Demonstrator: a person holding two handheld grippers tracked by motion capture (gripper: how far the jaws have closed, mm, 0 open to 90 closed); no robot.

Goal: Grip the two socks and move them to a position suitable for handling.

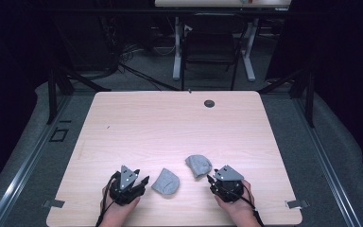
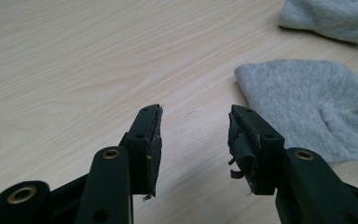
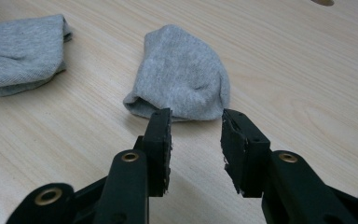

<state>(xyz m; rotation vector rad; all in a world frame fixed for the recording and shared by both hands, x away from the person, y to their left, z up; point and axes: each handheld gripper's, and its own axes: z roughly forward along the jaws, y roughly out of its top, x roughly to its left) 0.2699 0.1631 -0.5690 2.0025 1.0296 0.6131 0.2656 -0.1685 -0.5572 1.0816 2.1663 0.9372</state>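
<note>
Two folded grey socks lie on the light wooden table [image 1: 170, 123] near its front edge. The left sock [image 1: 165, 182] [image 2: 307, 102] [image 3: 21, 51] rests just right of my left gripper [image 1: 142, 183] [image 2: 196, 116], which is open over bare wood with nothing between its jaws. The right sock [image 1: 198, 165] [image 2: 331, 18] [image 3: 182, 74] lies just ahead of my right gripper [image 1: 211, 179] [image 3: 196, 116]. That gripper is open too, its tips a short way from the sock's near hem and not touching it. A hand holds each gripper at the table's front.
A small round hole [image 1: 209, 103] sits near the table's far edge. Behind the table stand a dark chair [image 1: 210, 42] and a white-legged desk [image 1: 250, 47]. Dark stand legs [image 1: 59, 85] flank the far corners.
</note>
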